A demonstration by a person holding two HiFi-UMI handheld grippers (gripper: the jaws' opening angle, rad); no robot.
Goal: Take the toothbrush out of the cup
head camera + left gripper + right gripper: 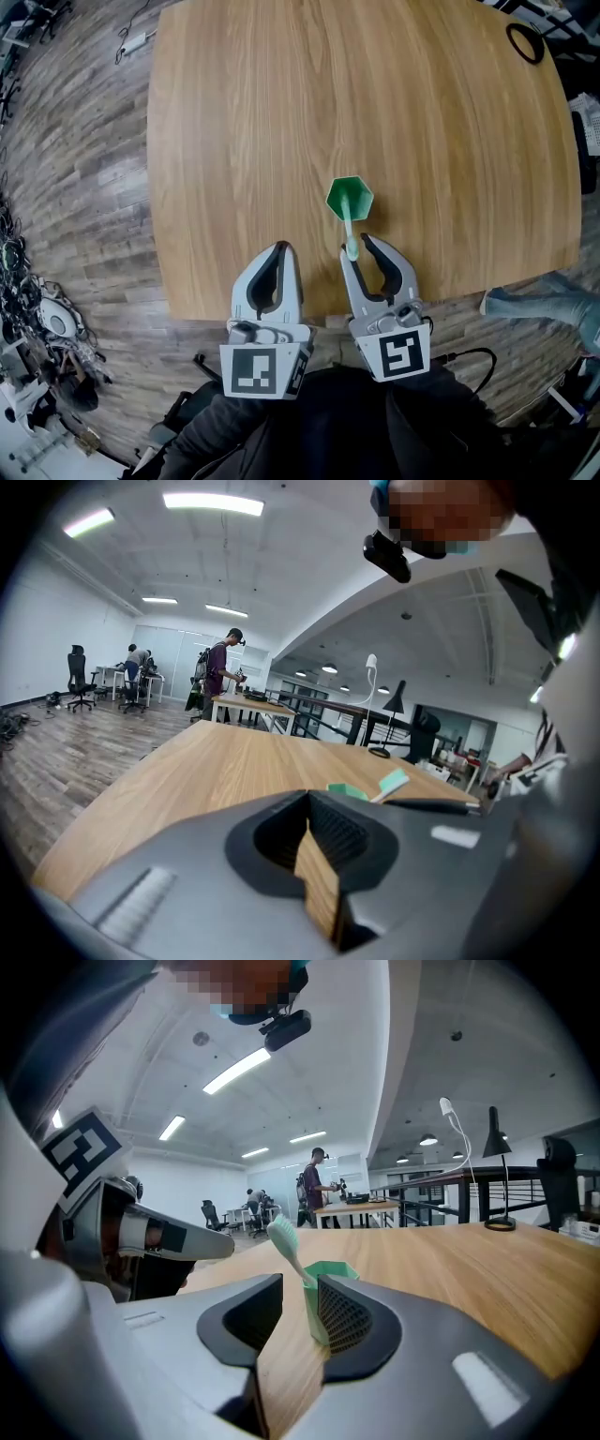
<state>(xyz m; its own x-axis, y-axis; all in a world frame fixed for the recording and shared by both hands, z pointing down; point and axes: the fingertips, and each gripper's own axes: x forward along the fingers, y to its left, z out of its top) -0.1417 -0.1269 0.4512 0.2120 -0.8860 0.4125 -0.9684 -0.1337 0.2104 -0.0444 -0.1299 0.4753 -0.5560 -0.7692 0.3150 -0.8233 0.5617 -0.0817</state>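
Note:
A green hexagonal cup (350, 197) stands on the wooden table (281, 122), near its front edge. A pale green toothbrush (349, 230) leans out of the cup toward me, brush head up. My right gripper (357, 251) is open just in front of the cup, and the brush head lies between its fingertips without either pad pressing on it. The right gripper view shows the toothbrush (286, 1246) and cup (330, 1274) just beyond the open jaws (300, 1288). My left gripper (280, 248) is shut and empty, to the left of the cup (345, 790).
A black ring-shaped lamp base (525, 42) sits at the table's far right corner. The table's front edge (309, 314) runs just under both grippers. A shoe (539, 302) is on the floor at the right. People work at distant desks (225, 672).

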